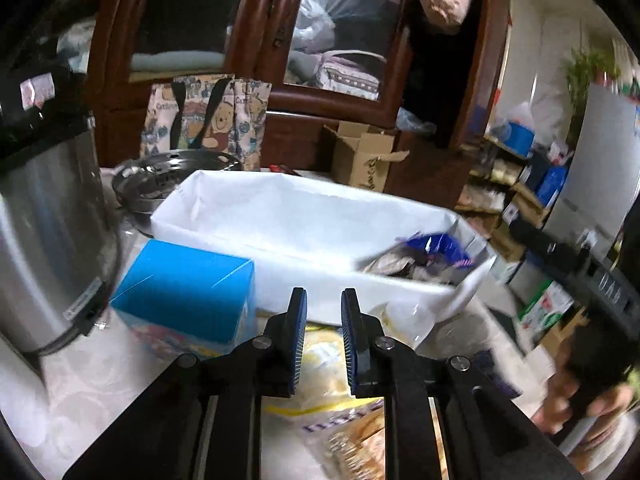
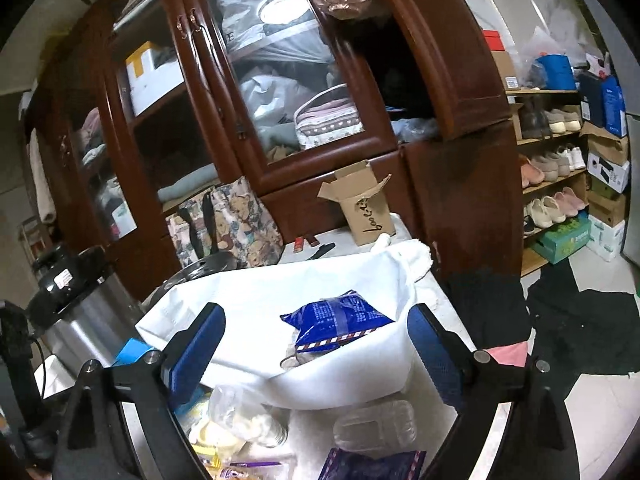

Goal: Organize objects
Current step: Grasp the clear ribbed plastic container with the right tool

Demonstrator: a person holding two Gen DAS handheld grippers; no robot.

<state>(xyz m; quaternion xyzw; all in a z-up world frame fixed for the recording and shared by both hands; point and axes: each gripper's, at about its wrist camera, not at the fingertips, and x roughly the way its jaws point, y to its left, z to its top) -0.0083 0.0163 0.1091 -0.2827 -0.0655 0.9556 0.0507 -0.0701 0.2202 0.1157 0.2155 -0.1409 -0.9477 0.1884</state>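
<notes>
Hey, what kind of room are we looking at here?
Probably a lived-in home, perhaps an entryway or dining corner: a wooden cabinet with glass doors stuffed with bedding, a shoe rack full of shoes, and a table cluttered with snacks and a metal pot.

The left gripper [image 1: 323, 300] points downward toward the white bin [image 1: 280, 220], its jaws nearly together with a narrow empty gap. The right gripper [image 2: 316, 332] faces that bin's near end, jaws spread wide and gripping nothing. A hand [image 1: 576, 400] grips the right gripper's handle, right of the bin.
</notes>
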